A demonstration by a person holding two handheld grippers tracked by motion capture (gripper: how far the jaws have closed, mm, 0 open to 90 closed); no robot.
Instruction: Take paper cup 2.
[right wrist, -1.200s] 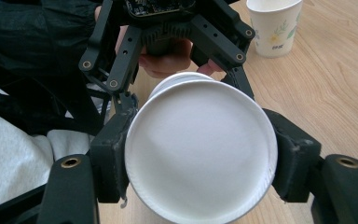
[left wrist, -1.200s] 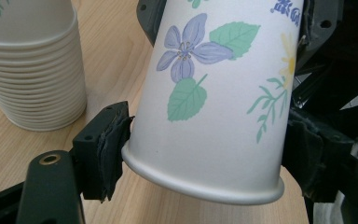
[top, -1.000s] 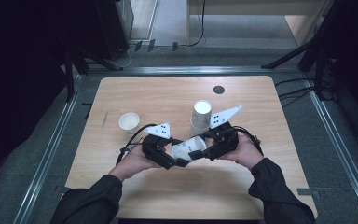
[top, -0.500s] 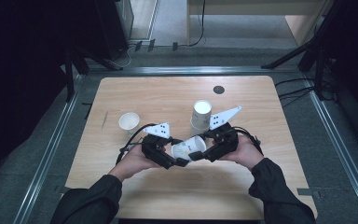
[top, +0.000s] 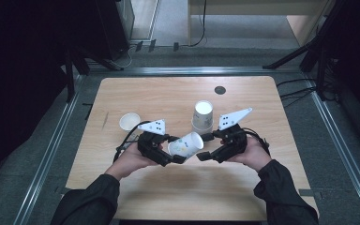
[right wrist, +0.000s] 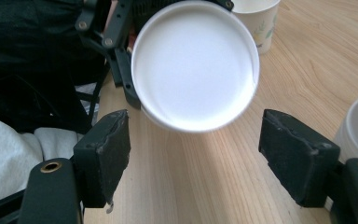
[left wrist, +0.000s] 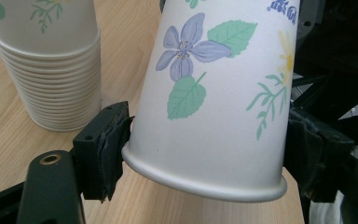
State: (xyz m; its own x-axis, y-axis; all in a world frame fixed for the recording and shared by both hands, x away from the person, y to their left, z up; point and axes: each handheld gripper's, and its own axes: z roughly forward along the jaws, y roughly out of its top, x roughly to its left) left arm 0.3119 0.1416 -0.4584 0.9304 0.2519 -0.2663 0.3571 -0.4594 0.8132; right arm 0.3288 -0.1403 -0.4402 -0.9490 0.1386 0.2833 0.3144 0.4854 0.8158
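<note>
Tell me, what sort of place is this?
Probably a lab or recording studio: a bare wooden table on a metal-railed platform, camera-stand legs behind, and handheld claws working paper cups.

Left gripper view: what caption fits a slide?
Left gripper clamps a flowered paper cup beside a stack of cups.

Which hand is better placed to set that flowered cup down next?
Probably the left: its tool is clamped on the flowered paper cup, while the right tool has just been opening, with nothing between its pads.
</note>
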